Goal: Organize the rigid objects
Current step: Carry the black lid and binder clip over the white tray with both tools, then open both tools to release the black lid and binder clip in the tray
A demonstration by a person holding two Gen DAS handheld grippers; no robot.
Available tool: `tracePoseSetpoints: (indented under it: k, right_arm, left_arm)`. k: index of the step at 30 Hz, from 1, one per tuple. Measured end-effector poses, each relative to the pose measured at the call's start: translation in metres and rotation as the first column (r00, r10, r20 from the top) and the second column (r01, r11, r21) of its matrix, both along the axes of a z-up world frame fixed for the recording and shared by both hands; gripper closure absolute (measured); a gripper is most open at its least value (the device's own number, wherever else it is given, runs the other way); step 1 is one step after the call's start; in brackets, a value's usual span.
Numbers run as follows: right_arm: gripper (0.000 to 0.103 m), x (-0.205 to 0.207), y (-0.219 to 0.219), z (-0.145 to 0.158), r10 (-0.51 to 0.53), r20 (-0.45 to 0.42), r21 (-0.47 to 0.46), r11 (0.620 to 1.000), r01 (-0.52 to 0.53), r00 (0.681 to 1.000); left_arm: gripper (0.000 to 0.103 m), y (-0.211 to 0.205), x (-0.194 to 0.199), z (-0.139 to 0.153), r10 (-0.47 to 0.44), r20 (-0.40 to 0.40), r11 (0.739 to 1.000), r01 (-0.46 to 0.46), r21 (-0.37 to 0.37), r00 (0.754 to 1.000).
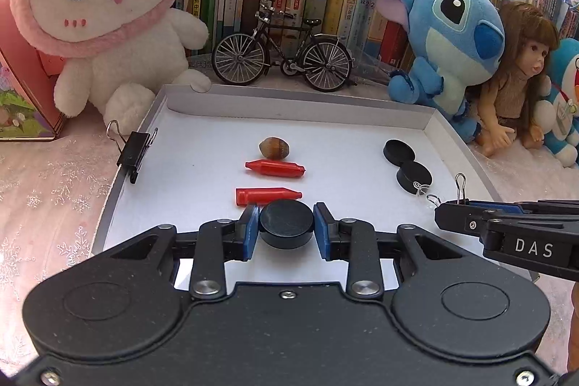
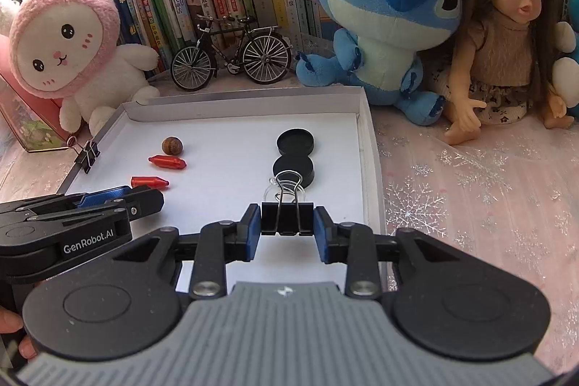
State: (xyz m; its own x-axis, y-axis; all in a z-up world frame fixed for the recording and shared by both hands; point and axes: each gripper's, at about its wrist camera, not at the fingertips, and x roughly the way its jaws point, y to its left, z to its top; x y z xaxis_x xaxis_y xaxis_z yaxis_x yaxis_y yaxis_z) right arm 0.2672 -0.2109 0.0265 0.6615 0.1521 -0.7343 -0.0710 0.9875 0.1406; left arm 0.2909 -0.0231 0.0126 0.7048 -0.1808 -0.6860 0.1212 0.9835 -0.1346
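Tray (image 1: 296, 105) holds two red crayons (image 1: 267, 196), two discs (image 1: 398, 151); left tongs (image 1: 286, 227) pinch a third disc (image 1: 286, 219), right tongs (image 2: 287, 227) a clip (image 2: 287, 217).

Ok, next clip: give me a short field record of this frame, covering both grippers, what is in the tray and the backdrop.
left gripper: shut on black disc
right gripper: shut on binder clip
tray: white, shallow, second binder clip on its left wall
loose in tray: two red crayons, a brown nut, two more black discs
behind tray: toy bicycle, plush toys, doll, books
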Motion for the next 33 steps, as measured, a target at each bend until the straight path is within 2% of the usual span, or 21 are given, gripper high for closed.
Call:
tracePoseSetpoints:
  k: [29,32,33]
  right_arm:
    - [0.067,0.025,0.012,-0.017,-0.021,0.027,-0.076,0.997,0.023,0.999]
    - [0.061,0.024,0.013,-0.018,-0.024,0.033,-0.075,0.997,0.026,0.999]
    - [0.048,0.023,0.013,-0.018,-0.023,0.035,-0.072,0.997,0.026,0.999]
  left_arm:
    - [0.072,-0.008,0.005,-0.009,-0.001,0.047,0.999,-0.002,0.051,0.999]
    - [0.071,-0.008,0.005,-0.008,-0.005,0.043,0.998,0.002,0.058,0.999]
    - [0.067,-0.008,0.004,-0.007,-0.009,0.039,0.998,0.006,0.056,0.999]
